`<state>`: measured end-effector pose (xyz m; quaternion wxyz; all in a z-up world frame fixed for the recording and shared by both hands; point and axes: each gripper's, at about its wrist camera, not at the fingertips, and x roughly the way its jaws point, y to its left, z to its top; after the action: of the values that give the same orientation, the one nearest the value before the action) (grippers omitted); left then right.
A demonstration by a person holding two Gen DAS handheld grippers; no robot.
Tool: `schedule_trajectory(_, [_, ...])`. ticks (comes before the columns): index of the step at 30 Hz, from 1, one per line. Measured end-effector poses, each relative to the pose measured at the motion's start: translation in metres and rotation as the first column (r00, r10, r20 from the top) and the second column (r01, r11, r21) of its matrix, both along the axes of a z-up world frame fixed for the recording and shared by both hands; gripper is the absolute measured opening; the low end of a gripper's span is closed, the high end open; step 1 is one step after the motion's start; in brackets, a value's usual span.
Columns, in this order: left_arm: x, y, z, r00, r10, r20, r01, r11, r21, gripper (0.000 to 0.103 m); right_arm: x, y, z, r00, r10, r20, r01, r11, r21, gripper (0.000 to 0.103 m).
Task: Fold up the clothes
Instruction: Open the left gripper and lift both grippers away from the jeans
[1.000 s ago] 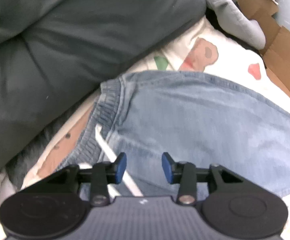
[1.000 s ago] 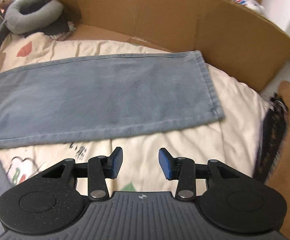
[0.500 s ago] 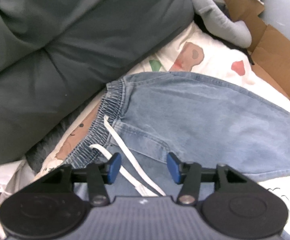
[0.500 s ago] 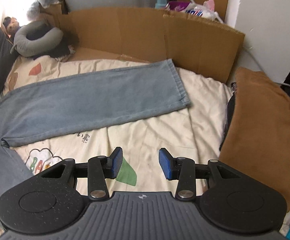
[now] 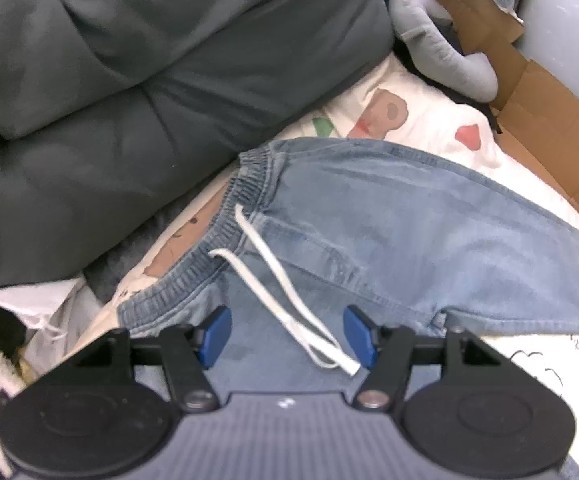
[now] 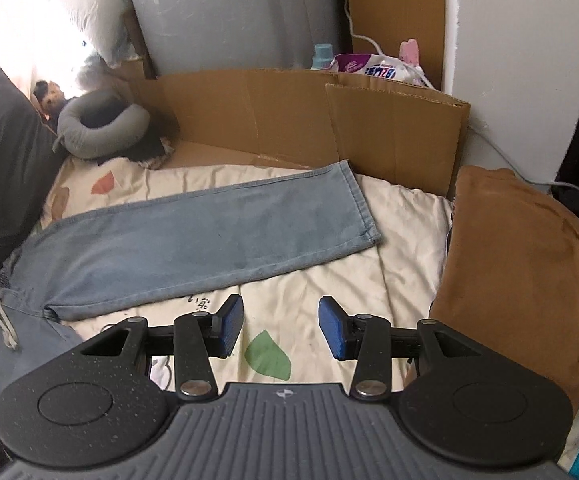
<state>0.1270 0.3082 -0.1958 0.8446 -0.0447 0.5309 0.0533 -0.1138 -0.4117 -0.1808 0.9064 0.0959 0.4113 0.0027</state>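
Light blue jeans (image 5: 409, 232) lie flat on a cream printed bedsheet (image 6: 329, 292), with the elastic waistband (image 5: 217, 248) at the left and a white drawstring (image 5: 285, 304) trailing over the front. My left gripper (image 5: 287, 334) hovers above the waist area; its jaws are opening and nothing is gripped, though the drawstring's end shows between the blue pads. One jeans leg (image 6: 209, 236) stretches toward the cardboard in the right wrist view. My right gripper (image 6: 281, 326) is open over bare sheet, below that leg.
A dark grey cushion (image 5: 129, 80) borders the waistband side. Cardboard panels (image 6: 289, 120) stand along the far edge, with a grey neck pillow (image 6: 101, 128) in the corner. A brown cushion (image 6: 521, 272) lies at the right. White cloth (image 5: 17, 320) lies at lower left.
Both grippers have risen and pulled back, so more of the jeans and bed shows. The left jaws have spread wider. The right view tilted up toward the cardboard and wall.
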Motion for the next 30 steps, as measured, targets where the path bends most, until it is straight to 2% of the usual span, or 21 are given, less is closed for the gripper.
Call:
schedule_trajectory(10, [-0.031, 0.008, 0.018, 0.999, 0.034, -0.008, -0.034, 0.999, 0.02, 0.067, -0.041, -0.017, 0.012, 1.0, 0.007, 0.025, -0.007, 1.0, 0.004, 0.05])
schedule_trajectory(21, [-0.051, 0.008, 0.026, 0.999, 0.048, -0.007, -0.048, 0.998, 0.035, 0.069, -0.07, -0.036, 0.033, 0.998, 0.022, 0.066, -0.022, 1.0, 0.008, 0.057])
schedule_trajectory(30, [-0.07, 0.01, 0.014, 0.999, 0.04, -0.035, -0.039, 0.999, 0.034, 0.069, -0.097, -0.046, 0.02, 0.999, 0.031, 0.042, -0.032, 0.999, 0.022, 0.059])
